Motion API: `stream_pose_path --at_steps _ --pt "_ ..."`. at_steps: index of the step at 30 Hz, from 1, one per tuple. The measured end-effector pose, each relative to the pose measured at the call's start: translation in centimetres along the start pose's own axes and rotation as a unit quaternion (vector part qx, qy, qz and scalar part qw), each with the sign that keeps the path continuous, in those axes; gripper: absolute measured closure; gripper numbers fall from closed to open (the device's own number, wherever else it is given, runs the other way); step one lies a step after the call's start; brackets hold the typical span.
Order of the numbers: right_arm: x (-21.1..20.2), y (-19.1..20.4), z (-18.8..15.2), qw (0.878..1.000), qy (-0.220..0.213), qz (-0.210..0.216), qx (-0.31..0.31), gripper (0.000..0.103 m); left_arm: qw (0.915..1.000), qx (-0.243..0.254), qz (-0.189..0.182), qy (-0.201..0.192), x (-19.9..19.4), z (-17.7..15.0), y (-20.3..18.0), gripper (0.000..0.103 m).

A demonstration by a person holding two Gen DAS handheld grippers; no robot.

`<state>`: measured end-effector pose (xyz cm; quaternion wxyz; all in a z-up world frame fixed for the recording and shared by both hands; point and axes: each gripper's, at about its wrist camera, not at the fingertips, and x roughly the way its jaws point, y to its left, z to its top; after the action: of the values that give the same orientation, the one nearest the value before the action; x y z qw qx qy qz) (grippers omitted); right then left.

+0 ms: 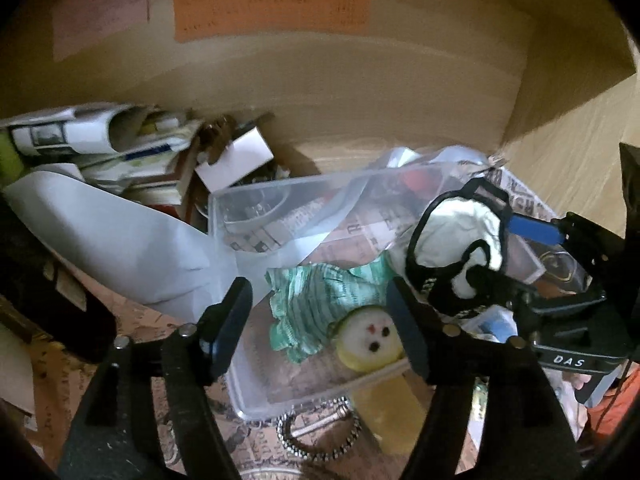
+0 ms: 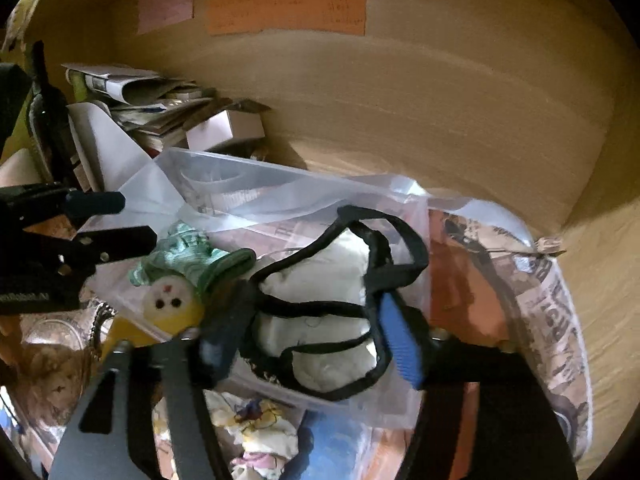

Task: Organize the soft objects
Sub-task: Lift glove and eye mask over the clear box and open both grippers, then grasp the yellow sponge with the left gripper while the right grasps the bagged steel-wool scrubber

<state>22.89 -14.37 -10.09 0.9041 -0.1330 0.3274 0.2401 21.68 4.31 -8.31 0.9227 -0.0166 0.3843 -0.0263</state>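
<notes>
A clear plastic box (image 1: 256,384) holds a small doll with a pale round face (image 1: 370,338) and a green striped cloth dress (image 1: 316,300). The doll shows in the right wrist view (image 2: 170,300) too. My left gripper (image 1: 320,324) is open and empty, its fingers either side of the doll above the box. My right gripper (image 2: 312,332) is shut on a white cloth piece with black trim (image 2: 320,280), held over the box's right part. The cloth also shows in the left wrist view (image 1: 456,236).
A stack of papers, rolled magazines and a small white box (image 1: 236,156) lies at the back left against a wooden wall (image 1: 360,92). A white paper sheet (image 1: 112,236) lies left of the box. A beaded bracelet (image 1: 320,440) and newspaper (image 2: 556,312) lie nearby.
</notes>
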Motion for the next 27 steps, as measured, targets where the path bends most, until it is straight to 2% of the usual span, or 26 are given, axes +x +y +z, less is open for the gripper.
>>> stream_pose_path --at_steps 3,8,13,16,20,27 --pt "-1.5 0.1 -0.2 1.0 -0.011 0.001 -0.002 0.021 0.9998 0.0 0.0 -0.018 -1.9 -0.3 0.1 0.025" --pt "-4.4 0.3 -0.5 0.999 -0.039 -0.007 -0.005 0.018 0.9988 0.0 0.008 -0.049 -5.1 -1.2 0.6 0.009" --pt "-7.5 0.3 -1.3 0.997 -0.079 -0.019 -0.002 0.005 0.998 -0.008 0.016 -0.061 -7.0 -2.8 1.0 0.003" --pt "-8.6 0.5 -2.3 0.996 -0.088 -0.019 0.0 0.003 0.9983 -0.017 0.015 -0.053 -7.3 -4.1 1.1 0.003" --pt "-9.1 0.7 -4.2 0.997 -0.075 -0.02 0.011 0.003 0.999 -0.019 0.016 -0.037 -7.0 -5.8 1.0 0.003" --pt "-8.1 1.1 -8.5 0.998 -0.019 0.006 0.052 0.003 0.9996 -0.026 0.01 -0.01 -5.8 -9.2 -0.2 0.003"
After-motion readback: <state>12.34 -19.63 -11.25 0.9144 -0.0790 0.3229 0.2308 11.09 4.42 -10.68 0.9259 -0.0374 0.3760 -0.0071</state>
